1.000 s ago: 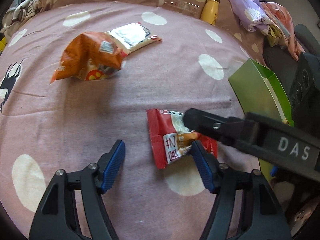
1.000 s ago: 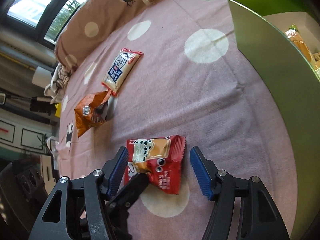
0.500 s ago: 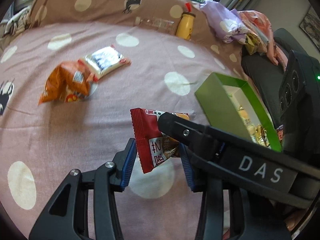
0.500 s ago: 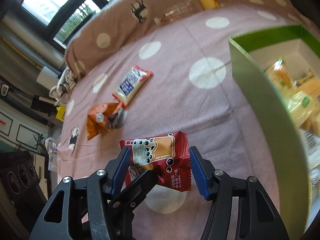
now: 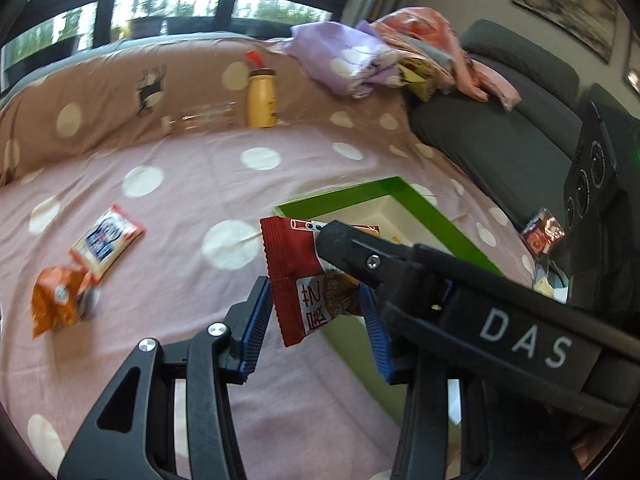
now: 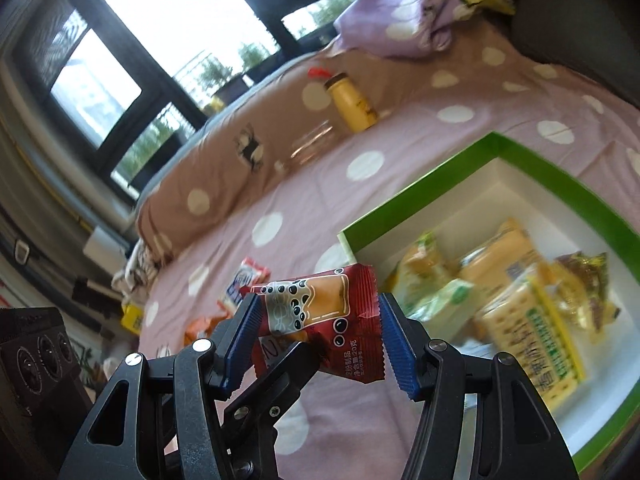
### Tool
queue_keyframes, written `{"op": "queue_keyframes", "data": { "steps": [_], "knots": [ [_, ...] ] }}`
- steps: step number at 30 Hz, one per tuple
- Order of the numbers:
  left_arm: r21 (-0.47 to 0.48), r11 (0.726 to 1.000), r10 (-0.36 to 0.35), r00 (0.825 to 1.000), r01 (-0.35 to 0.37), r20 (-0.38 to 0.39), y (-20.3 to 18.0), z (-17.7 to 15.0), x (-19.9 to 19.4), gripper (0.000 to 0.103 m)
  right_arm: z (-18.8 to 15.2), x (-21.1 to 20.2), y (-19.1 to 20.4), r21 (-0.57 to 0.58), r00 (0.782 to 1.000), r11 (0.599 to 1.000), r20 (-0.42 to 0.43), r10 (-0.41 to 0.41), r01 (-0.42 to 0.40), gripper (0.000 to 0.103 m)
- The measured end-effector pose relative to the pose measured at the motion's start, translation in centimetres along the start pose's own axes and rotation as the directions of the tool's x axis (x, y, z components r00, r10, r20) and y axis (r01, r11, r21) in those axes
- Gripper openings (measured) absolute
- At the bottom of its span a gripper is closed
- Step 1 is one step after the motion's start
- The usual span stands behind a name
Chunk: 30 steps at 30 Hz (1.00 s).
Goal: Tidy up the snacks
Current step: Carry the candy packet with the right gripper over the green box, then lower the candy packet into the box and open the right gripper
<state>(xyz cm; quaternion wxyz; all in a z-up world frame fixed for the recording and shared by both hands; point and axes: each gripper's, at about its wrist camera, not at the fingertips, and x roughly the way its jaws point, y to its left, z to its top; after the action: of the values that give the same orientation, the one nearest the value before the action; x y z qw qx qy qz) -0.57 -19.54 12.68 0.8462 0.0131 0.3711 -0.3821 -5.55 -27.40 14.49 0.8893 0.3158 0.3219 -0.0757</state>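
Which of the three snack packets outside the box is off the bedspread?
The red packet, clamped between both grippers' blue pads; the white-and-blue packet and the orange packet lie flat.

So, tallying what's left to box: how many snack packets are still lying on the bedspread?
2: a white-and-blue packet and an orange packet touching its near end, both far left. The red one is lifted; others may be hidden.

yellow bottle [image 5: 262, 98], perhaps a clear jar [image 5: 204, 118]
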Motion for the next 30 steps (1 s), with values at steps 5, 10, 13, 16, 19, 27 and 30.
{"op": "queue_keyframes", "data": {
  "steps": [5, 10, 13, 16, 19, 27, 30],
  "knots": [
    [0.047, 0.998, -0.049, 0.998, 0.051, -0.038, -2.5, 0.7, 2.5, 0.044, 1.1, -0.9, -3.6, 0.111, 0.999, 0.994, 0.033, -0.022, 0.018, 0.062],
    [0.059, 0.995, -0.069, 0.993, 0.075, -0.100, -3.8, 1.0, 4.9, 0.044, 1.4, -1.2, -6.2, 0.194, 0.997, 0.979, 0.041, -0.063, 0.054, 0.062],
    [0.057, 0.994, -0.087, 0.986, 0.096, -0.140, -4.4, 1.0, 6.1, 0.044, 1.5, -1.0, -7.4, 0.238, 0.995, 0.968, 0.032, -0.094, 0.084, 0.062],
    [0.057, 0.993, -0.089, 0.982, 0.099, -0.169, -4.8, 0.9, 7.1, 0.044, 1.5, -0.9, -8.5, 0.264, 0.994, 0.959, 0.016, -0.112, 0.104, 0.062],
    [0.045, 0.994, -0.093, 0.976, 0.104, -0.197, -4.9, 0.7, 7.9, 0.044, 1.3, -0.6, -9.3, 0.290, 0.992, 0.949, -0.007, -0.129, 0.125, 0.062],
    [0.068, 0.996, -0.048, 0.979, 0.063, -0.198, -5.4, 0.3, 8.8, 0.044, 1.1, 0.4, -10.6, 0.339, 0.988, 0.928, -0.071, -0.137, 0.153, 0.062],
    [0.063, 0.996, -0.048, 0.978, 0.062, -0.205, -5.3, 0.4, 8.9, 0.045, 1.1, 0.3, -10.6, 0.334, 0.985, 0.927, -0.073, -0.154, 0.170, 0.062]
  ]
}}
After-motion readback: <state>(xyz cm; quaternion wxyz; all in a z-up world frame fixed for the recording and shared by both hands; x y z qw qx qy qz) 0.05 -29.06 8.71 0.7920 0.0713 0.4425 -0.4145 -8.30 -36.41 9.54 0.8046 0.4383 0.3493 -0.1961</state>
